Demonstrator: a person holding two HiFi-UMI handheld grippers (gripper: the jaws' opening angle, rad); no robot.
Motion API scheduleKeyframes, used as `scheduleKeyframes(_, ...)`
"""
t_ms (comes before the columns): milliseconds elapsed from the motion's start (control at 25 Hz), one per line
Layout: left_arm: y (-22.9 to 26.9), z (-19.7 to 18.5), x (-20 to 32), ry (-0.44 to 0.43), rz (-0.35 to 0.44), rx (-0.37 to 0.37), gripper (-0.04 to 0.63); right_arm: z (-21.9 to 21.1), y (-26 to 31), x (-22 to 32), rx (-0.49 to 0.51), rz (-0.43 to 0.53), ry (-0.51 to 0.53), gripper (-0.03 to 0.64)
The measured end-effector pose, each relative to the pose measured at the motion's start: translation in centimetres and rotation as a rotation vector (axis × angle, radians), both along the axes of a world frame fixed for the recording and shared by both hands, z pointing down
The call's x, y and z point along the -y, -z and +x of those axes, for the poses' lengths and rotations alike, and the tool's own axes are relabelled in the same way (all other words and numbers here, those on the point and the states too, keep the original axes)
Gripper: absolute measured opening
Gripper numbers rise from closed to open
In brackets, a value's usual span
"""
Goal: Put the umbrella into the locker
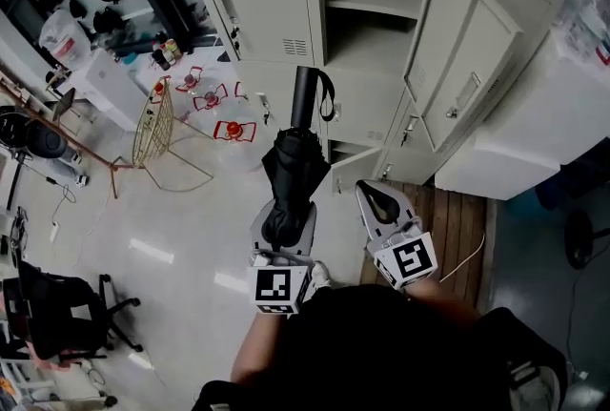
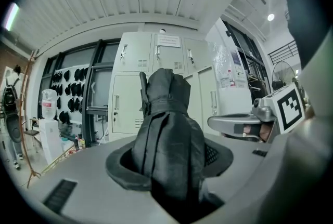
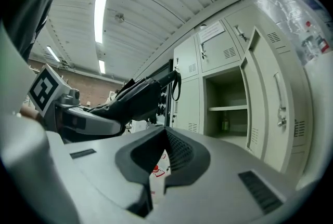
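Observation:
A folded black umbrella (image 1: pixel 286 166) lies level in my left gripper (image 1: pixel 284 226), whose jaws are shut on its fabric end. The umbrella's straight handle and wrist strap (image 1: pixel 305 94) point toward the grey lockers. In the left gripper view the umbrella (image 2: pixel 169 129) fills the space between that gripper's (image 2: pixel 169 161) pads. One locker compartment (image 1: pixel 367 28) stands open, its door (image 1: pixel 467 51) swung out to the right; a shelf shows inside the compartment (image 3: pixel 226 111). My right gripper (image 1: pixel 379 199) hangs beside the umbrella, to its right, and its (image 3: pixel 165 151) pads meet at the tips with nothing held.
Red floor markers (image 1: pixel 233 129) and a wire rack (image 1: pixel 157 123) lie left of the lockers. A white cabinet (image 1: pixel 534 137) stands at the right and a wooden pallet (image 1: pixel 459 228) lies below it. A black office chair (image 1: pixel 57 314) sits at the lower left.

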State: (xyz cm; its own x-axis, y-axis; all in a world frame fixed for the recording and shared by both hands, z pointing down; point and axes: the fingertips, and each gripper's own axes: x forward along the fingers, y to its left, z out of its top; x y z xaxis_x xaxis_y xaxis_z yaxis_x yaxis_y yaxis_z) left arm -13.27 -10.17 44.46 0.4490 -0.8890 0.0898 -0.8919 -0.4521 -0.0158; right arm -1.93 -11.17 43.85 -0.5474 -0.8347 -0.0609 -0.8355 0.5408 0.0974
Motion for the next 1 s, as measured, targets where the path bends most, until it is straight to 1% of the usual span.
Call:
scheduleKeyframes(160,-1.0,-0.9,2.7,-0.059,-0.013,0.008,0.222,-0.7,-0.7,2.6,0.01,-0.002,-0.033,0.0)
scheduleKeyframes(320,-1.7,-1.7,5.4,-0.108,-0.021,-0.005,0.222,-1.3,-1.2,5.3,0.007,0.001,-0.066,-0.001)
scheduleKeyframes(600,-2.4,-2.9,9.4,-0.186,-0.029,0.007,0.222,-1.9,-0.9,9.0,0.018,0.021,-0.152,0.0)
scheduleKeyframes(840,-4.3,-1.9,11.9,-0.243,-0.087,0.022,0.222,-0.9,-1.0,10.7,-0.007,0.032,-0.219,0.0)
scheduleKeyframes(1000,-5.3,-0.9,13.2,-0.271,-0.111,0.034,0.222,0.0,-1.9,11.5,-0.003,-0.002,-0.251,0.0)
